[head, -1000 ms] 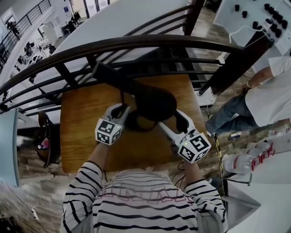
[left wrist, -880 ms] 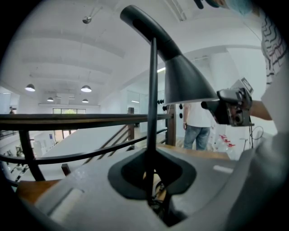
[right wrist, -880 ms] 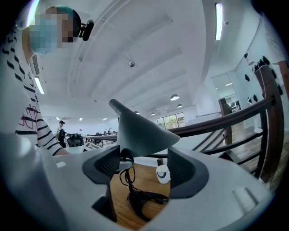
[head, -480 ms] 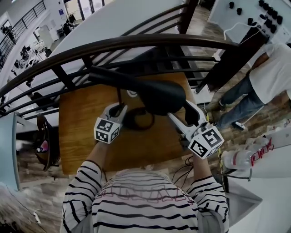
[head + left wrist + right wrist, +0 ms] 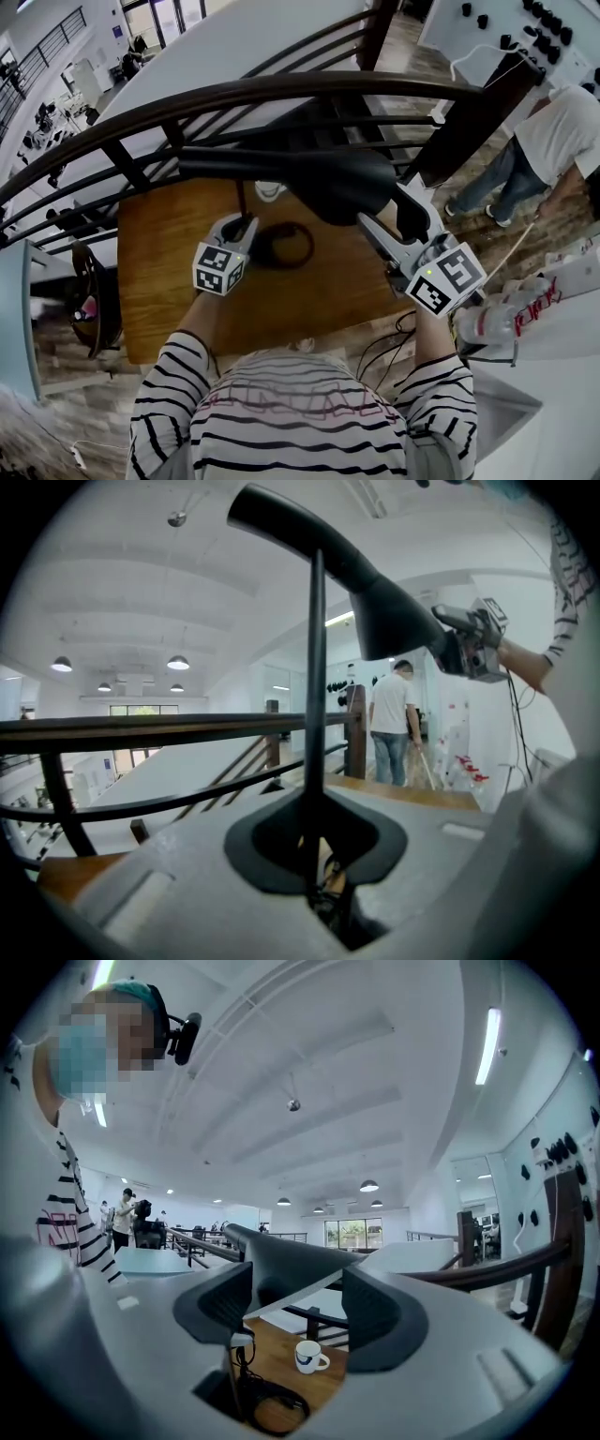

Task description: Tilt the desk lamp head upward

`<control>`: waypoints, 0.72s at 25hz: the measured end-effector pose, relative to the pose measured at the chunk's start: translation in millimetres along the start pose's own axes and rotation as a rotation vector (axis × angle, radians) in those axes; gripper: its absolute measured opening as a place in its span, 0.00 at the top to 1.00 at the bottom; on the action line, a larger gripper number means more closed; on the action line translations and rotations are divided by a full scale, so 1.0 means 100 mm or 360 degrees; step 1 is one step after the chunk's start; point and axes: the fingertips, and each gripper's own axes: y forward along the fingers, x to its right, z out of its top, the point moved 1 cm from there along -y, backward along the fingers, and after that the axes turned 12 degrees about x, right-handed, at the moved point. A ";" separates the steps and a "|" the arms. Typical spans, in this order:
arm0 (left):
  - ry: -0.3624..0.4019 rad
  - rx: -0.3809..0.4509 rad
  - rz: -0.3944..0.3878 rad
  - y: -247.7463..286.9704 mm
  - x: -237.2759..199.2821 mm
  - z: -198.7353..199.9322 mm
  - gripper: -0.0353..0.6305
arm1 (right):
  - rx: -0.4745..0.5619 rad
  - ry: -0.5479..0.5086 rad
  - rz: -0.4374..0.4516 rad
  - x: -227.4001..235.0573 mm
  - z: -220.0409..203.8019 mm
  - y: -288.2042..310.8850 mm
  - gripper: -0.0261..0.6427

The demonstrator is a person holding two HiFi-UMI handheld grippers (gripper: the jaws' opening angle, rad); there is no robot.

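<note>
Cup [image 5: 309, 1357] on table [image 5: 178, 272]; left gripper [image 5: 317, 878] pinching lamp stem [image 5: 317, 714]; right gripper [image 5: 295, 1309], just closing, clasping lamp head [image 5: 342, 183].

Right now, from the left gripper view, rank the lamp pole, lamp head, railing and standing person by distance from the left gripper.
1. The lamp pole, clamped in the left gripper.
2. The lamp head, up and right, and the railing, straight ahead: too close to call.
3. The standing person, far right, beyond the railing.
</note>
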 end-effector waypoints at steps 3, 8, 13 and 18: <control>0.0045 -0.0012 -0.0006 -0.01 0.00 -0.02 0.89 | 0.0001 -0.0017 0.0001 -0.01 0.15 0.04 0.51; 0.0052 -0.0009 -0.0009 -0.01 0.00 -0.03 0.90 | 0.0000 -0.0066 -0.0020 -0.05 0.36 0.10 0.51; 0.0018 0.0012 0.0006 -0.01 0.01 -0.03 0.90 | 0.0013 -0.0124 -0.0039 -0.06 0.56 0.16 0.53; -0.0003 0.0032 0.0018 -0.03 -0.01 -0.03 0.90 | 0.0009 -0.0193 -0.0039 -0.12 0.73 0.25 0.53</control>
